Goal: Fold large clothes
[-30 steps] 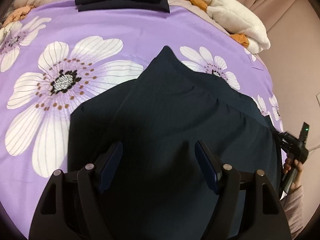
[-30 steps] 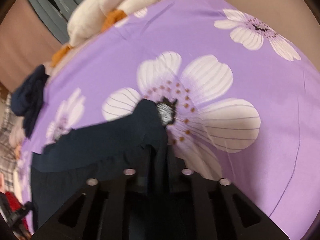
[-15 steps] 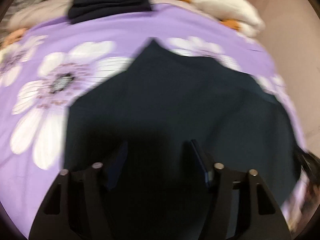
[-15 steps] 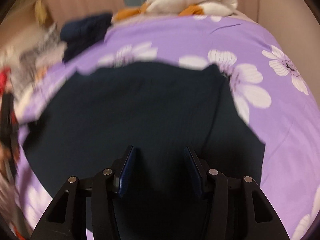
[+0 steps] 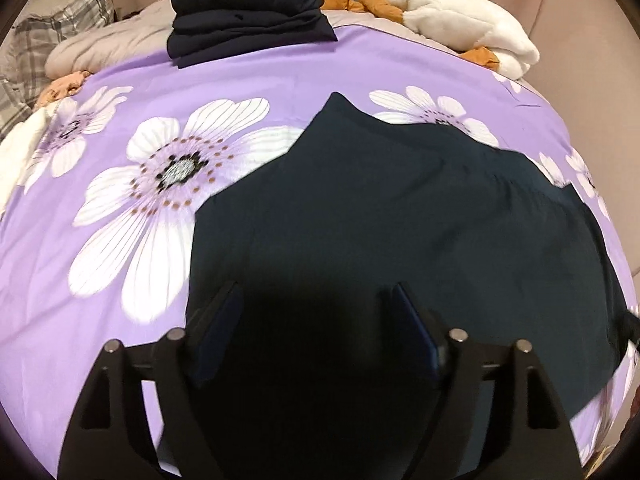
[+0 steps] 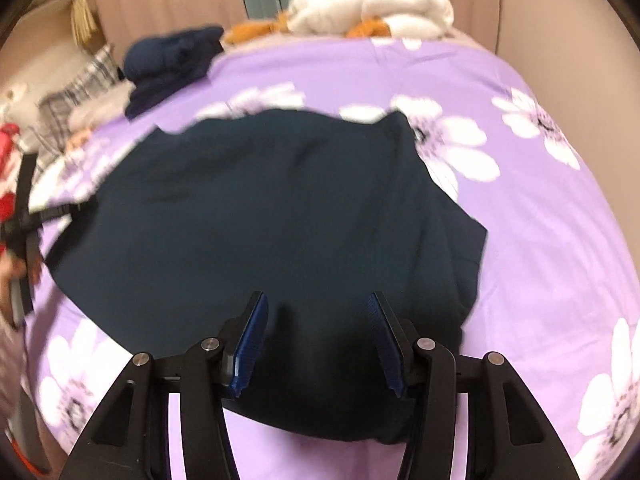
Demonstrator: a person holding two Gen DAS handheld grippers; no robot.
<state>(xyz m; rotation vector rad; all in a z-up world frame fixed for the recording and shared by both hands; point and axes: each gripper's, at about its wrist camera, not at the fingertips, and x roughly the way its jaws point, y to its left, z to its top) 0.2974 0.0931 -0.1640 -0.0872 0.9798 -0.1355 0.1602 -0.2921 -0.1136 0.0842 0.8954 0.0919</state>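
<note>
Closest to me, the left tongs hang over the near part of the dark navy garment, jaws spread wide after just opening further, nothing pinched between them; the cloth lies flat below. The right tongs hover over the same garment from the other side, jaws about half apart and empty, blue pads clear of the fabric. The garment is spread across the purple flowered bedspread, part-folded, with one pointed corner reaching toward the far side of the bed. At the left edge of the right wrist view a hand is blurred beside some black gear. Farther back, at the bedspread's far edge, sits a stack of folded dark clothes. Beside it lie a white fluffy blanket with orange cloth, and off to the left a plaid pillow.
</note>
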